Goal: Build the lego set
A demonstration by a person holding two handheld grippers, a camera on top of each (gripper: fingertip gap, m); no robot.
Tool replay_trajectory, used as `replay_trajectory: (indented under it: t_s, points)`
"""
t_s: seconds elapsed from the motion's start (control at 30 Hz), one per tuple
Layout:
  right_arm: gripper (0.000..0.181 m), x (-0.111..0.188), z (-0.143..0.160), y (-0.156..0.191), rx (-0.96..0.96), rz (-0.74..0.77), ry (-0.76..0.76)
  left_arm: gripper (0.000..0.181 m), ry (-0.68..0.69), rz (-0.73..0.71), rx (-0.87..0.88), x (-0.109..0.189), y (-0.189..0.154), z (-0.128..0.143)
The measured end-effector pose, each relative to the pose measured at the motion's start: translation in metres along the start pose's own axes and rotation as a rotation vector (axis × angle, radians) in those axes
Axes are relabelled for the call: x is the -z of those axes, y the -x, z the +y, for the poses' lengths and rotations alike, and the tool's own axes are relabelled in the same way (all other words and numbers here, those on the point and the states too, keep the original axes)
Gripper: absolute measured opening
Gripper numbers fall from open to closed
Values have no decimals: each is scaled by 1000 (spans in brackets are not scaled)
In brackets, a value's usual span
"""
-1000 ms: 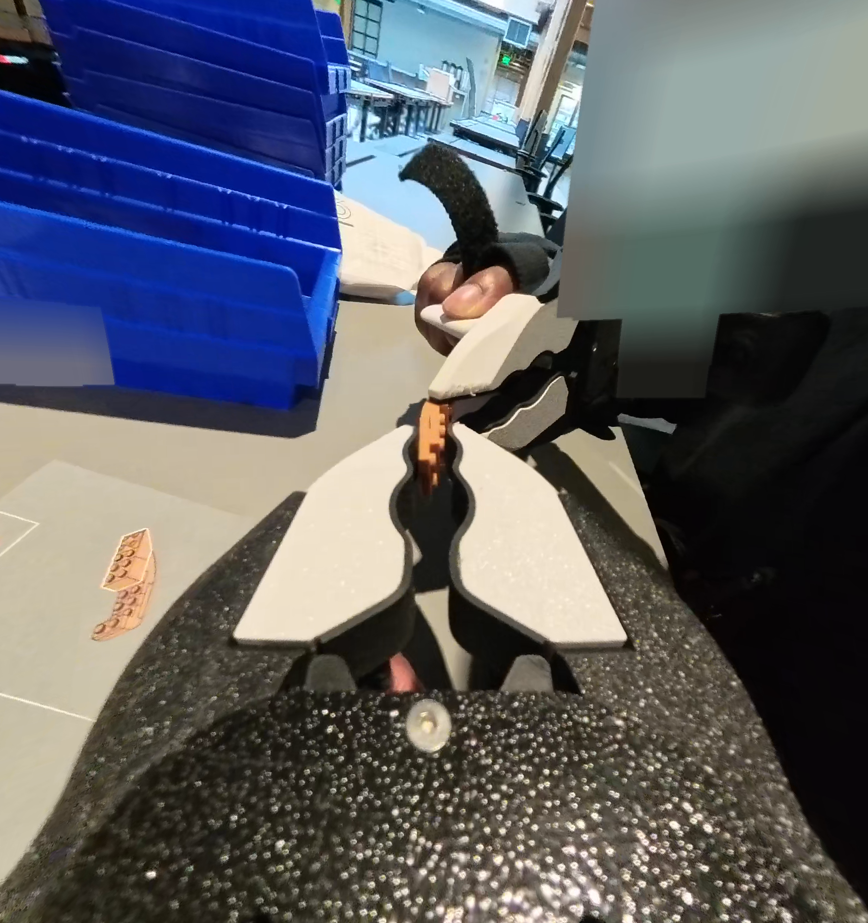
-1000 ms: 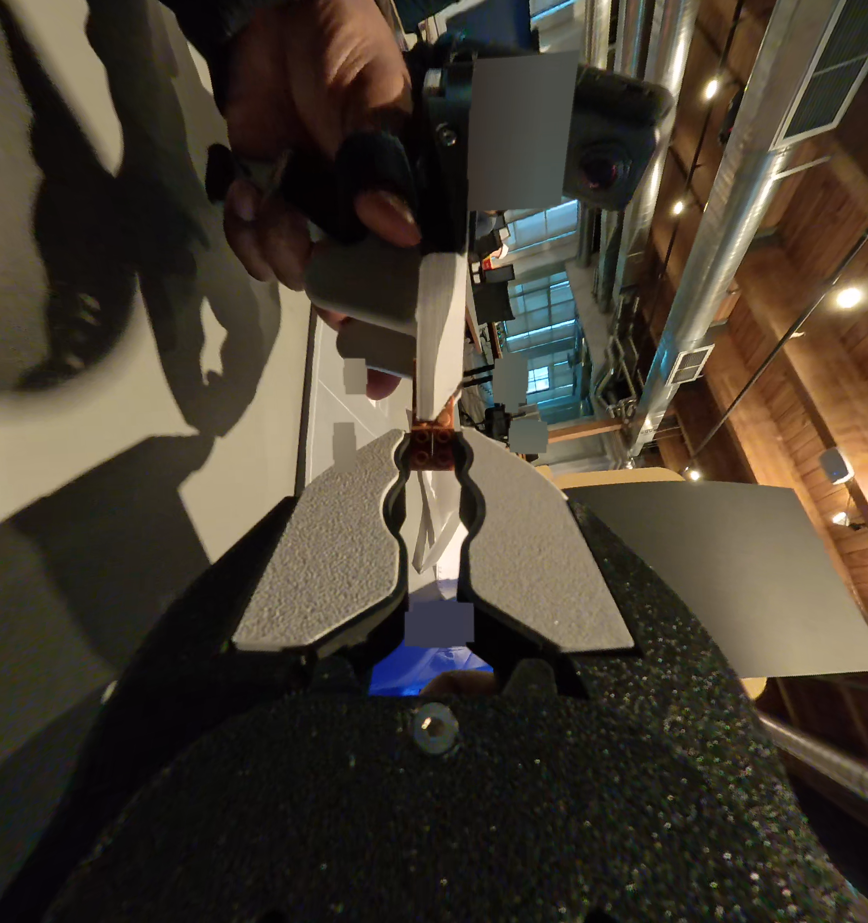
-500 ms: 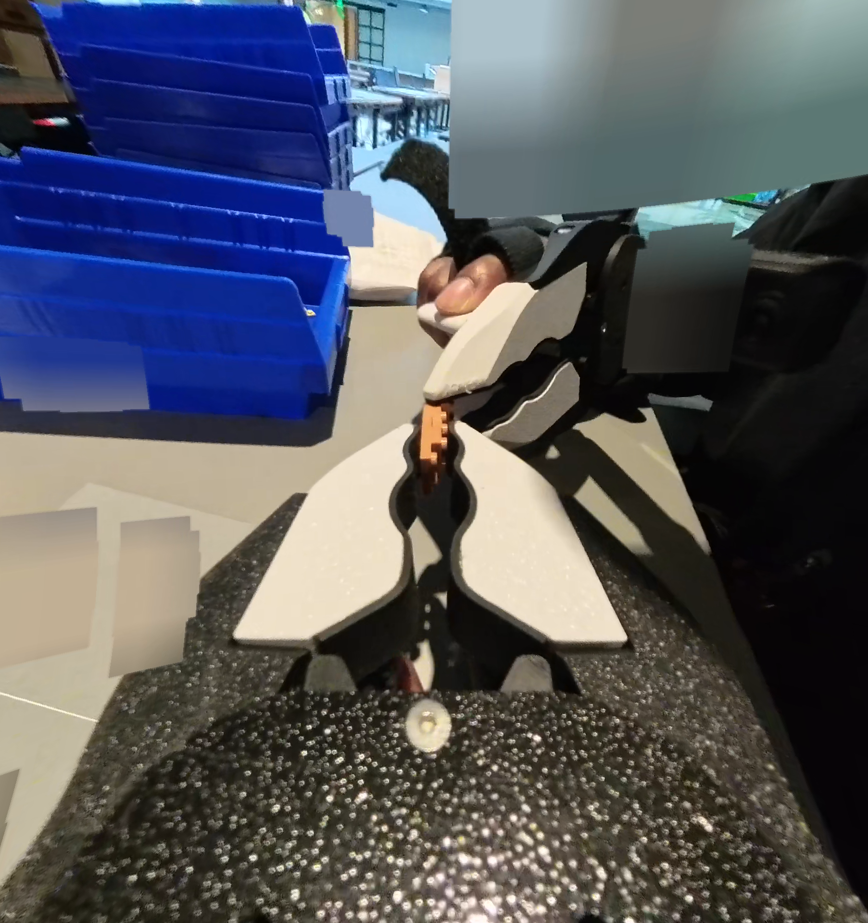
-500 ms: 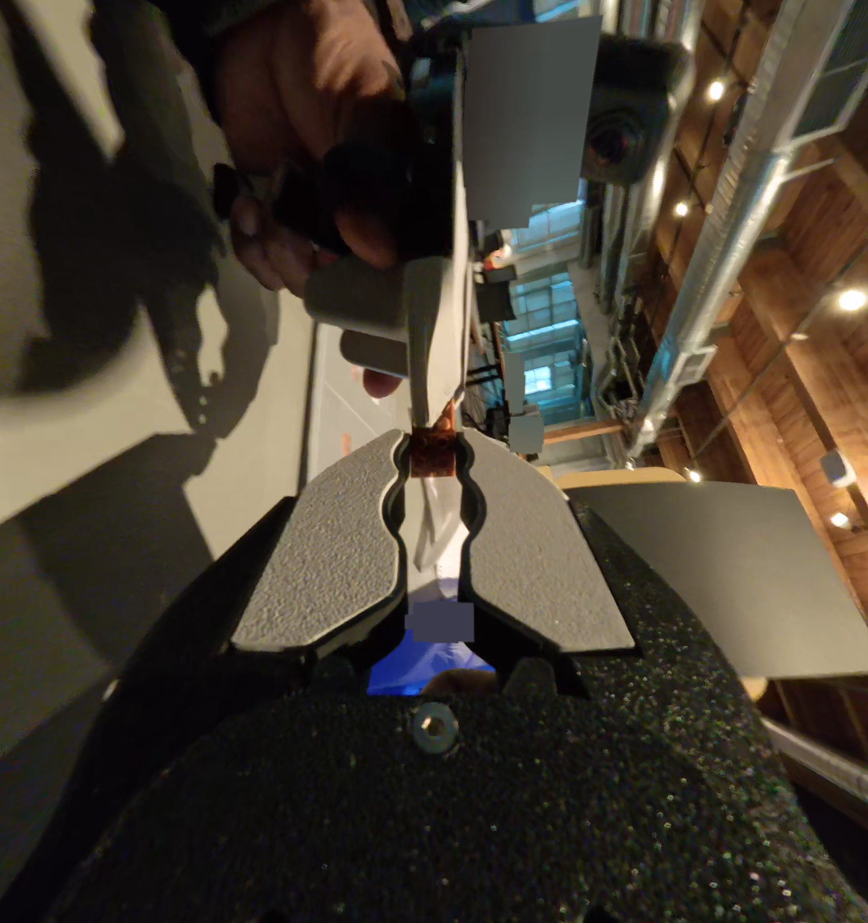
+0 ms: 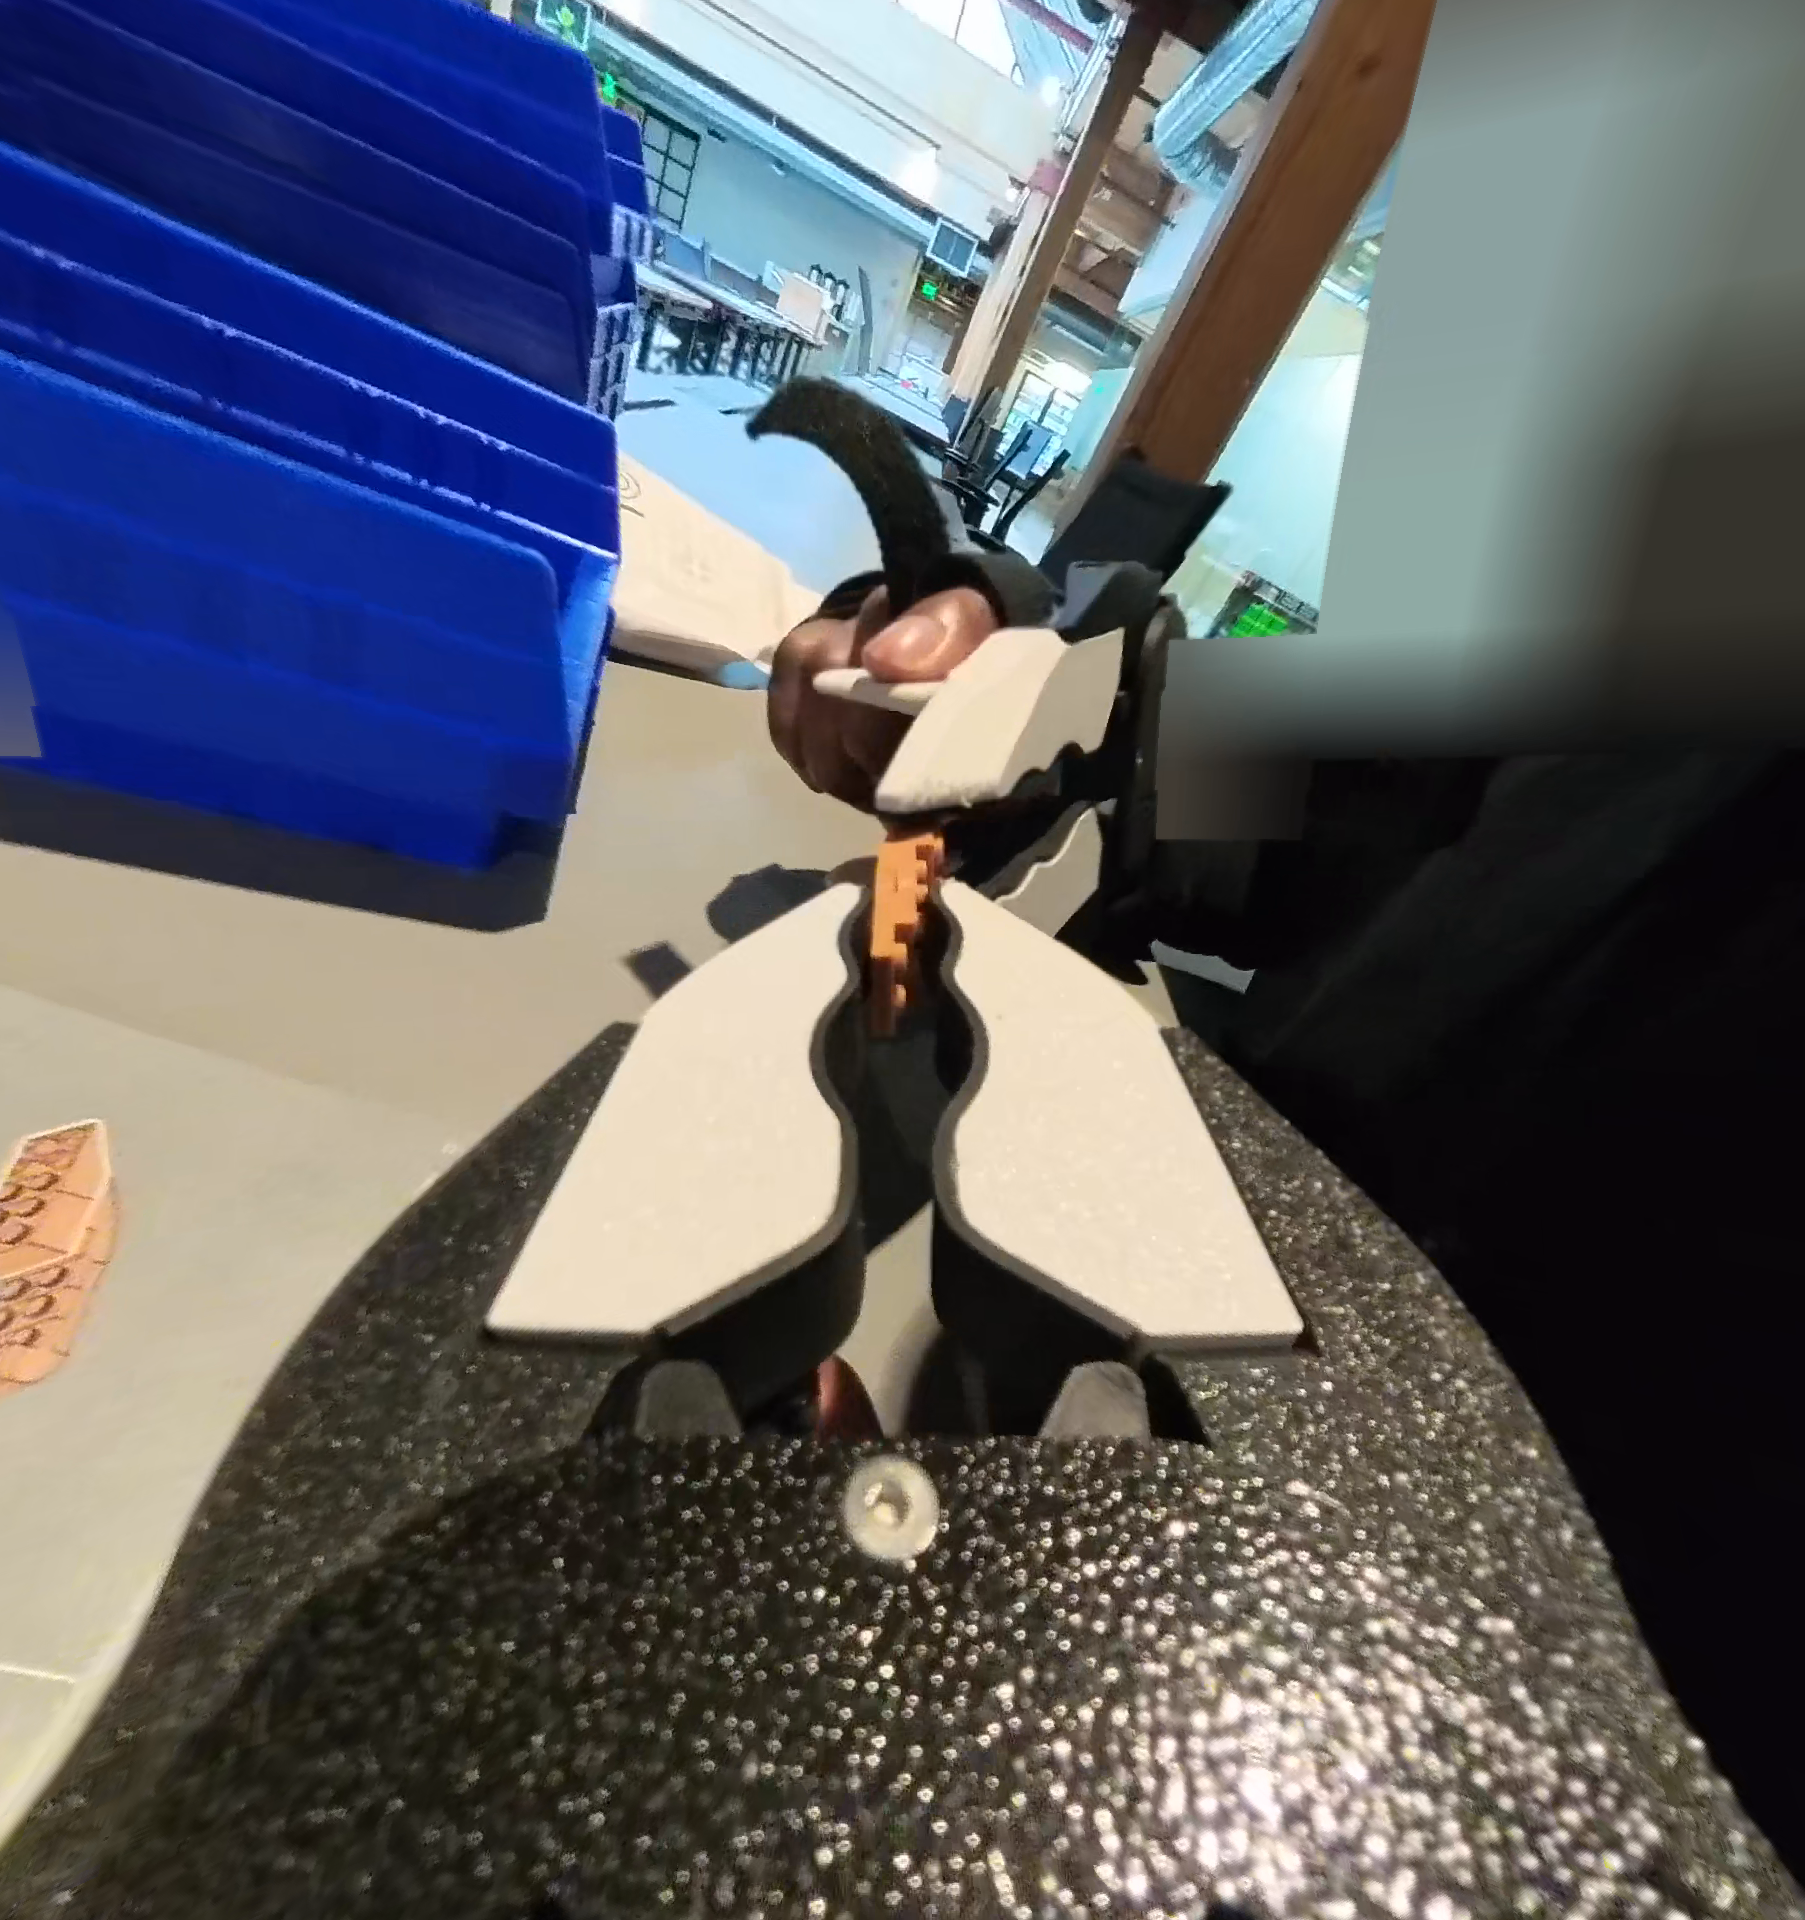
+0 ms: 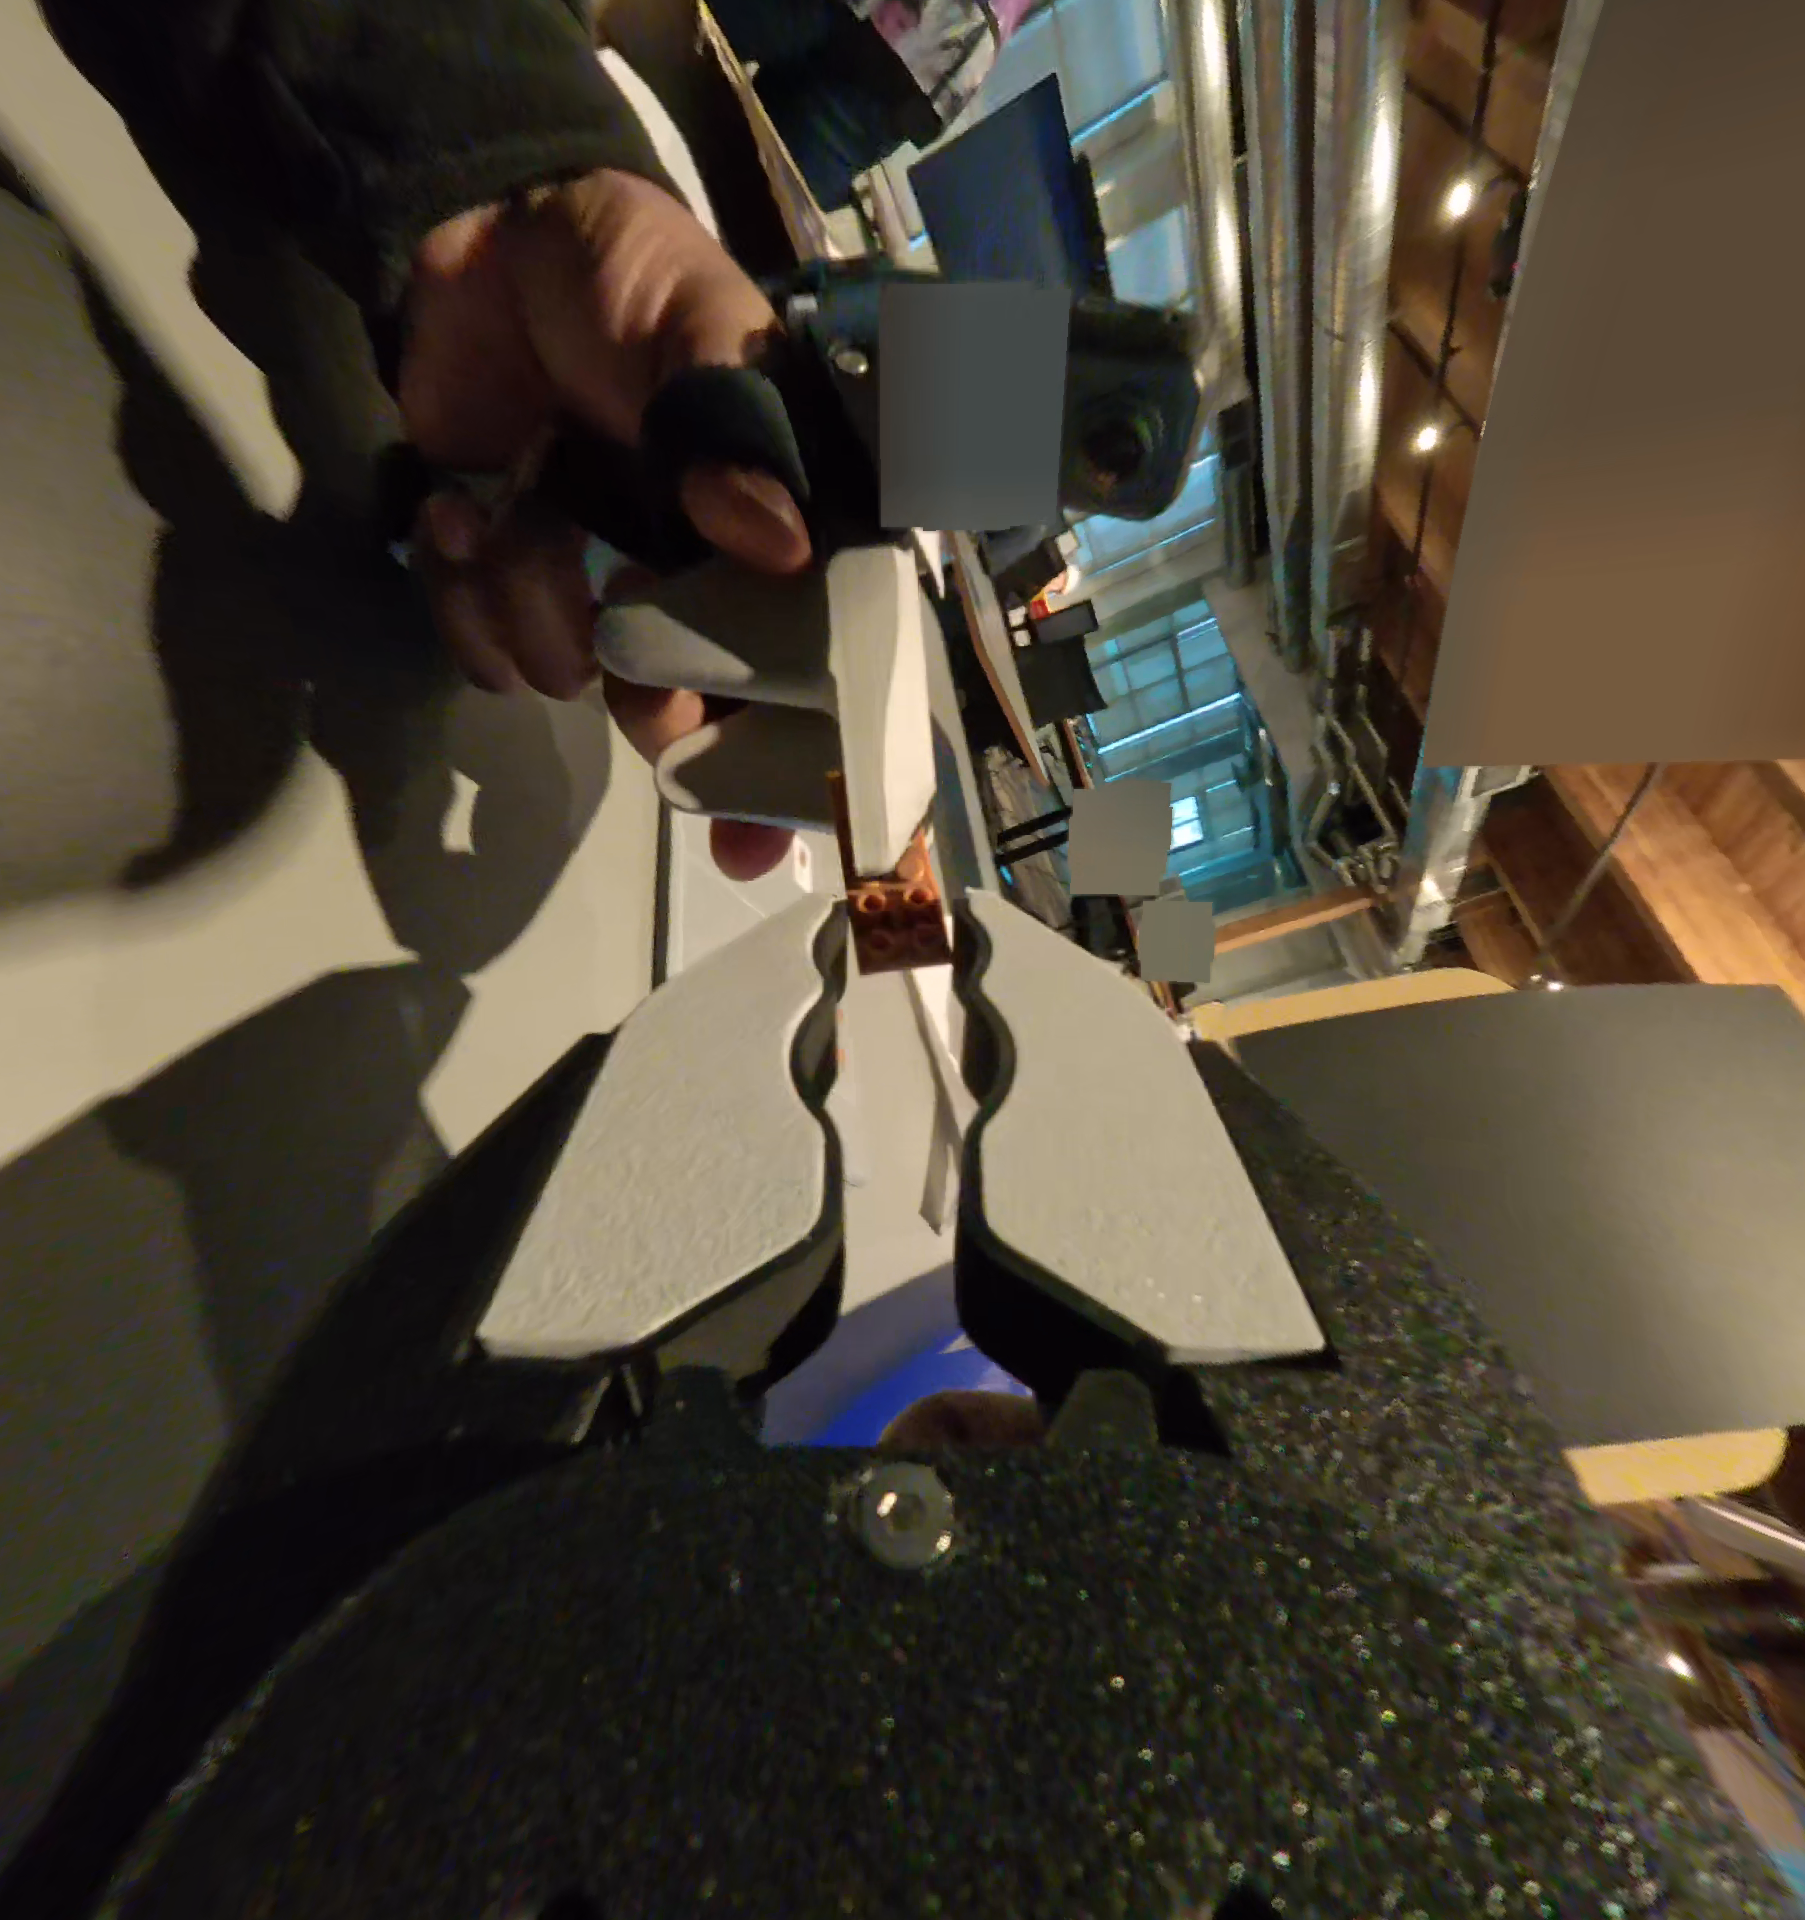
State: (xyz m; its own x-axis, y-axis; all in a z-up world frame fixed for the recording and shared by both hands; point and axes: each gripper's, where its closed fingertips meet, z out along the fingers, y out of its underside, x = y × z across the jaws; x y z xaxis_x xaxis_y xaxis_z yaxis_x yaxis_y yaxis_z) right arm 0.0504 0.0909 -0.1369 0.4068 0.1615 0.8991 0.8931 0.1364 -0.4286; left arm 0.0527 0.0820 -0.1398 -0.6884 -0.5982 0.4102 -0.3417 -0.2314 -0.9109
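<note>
My left gripper (image 5: 898,904) is shut on a small orange lego assembly (image 5: 893,935), held edge-on above the grey table (image 5: 410,987). In the right wrist view the same orange assembly (image 6: 900,935) sticks out of the left gripper's grey fingers (image 6: 877,727), studs facing me. My right gripper (image 6: 898,909) stands around the end of the assembly with its jaws parted and a thin gap at the pads, so it is open. The right gripper's fingers (image 5: 991,727) show just above the assembly in the left wrist view.
Stacked blue bins (image 5: 254,520) stand at the left on the table. An instruction sheet with printed orange parts (image 5: 36,1247) lies at the lower left. A white booklet (image 5: 690,582) lies behind the bins. A person's hands hold both grippers. Less than 4 cm separates the two grippers' tips.
My right gripper's pads, pressed on the orange assembly before, have parted a little and come off it. My left gripper keeps its hold. Both views have tilted slightly.
</note>
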Motion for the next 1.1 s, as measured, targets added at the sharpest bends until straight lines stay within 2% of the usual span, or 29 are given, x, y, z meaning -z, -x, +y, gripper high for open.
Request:
replay_trajectory:
  t_s: [0.13, 0.2, 0.27, 0.37, 0.47, 0.57, 0.9, 1.1]
  points:
    - [17, -1, 5, 0, -45, -20, 26, 10, 4, -41, 7, -1, 5, 0]
    - [17, 0, 6, -2, -70, -19, 29, 31, 21, -91, -12, 1, 12, 0]
    - [17, 1, 8, -4, -60, -6, 39, 36, 32, -108, -26, 4, 14, 0]
    - [16, 1, 9, -3, -10, 4, 51, 32, 17, -101, -18, 6, 13, -4]
    - [16, 1, 9, -1, 24, 3, 58, 16, 7, -83, -22, 8, 12, -5]
    - [16, 0, 10, 0, 27, -1, 63, 10, 13, -75, -33, 9, 10, -5]
    - [16, -1, 15, -2, 19, 7, 95, 7, 21, -118, -127, 8, 9, -6]
    - [16, -1, 16, -3, 26, 8, 107, 7, -12, -113, -110, 8, 10, -7]
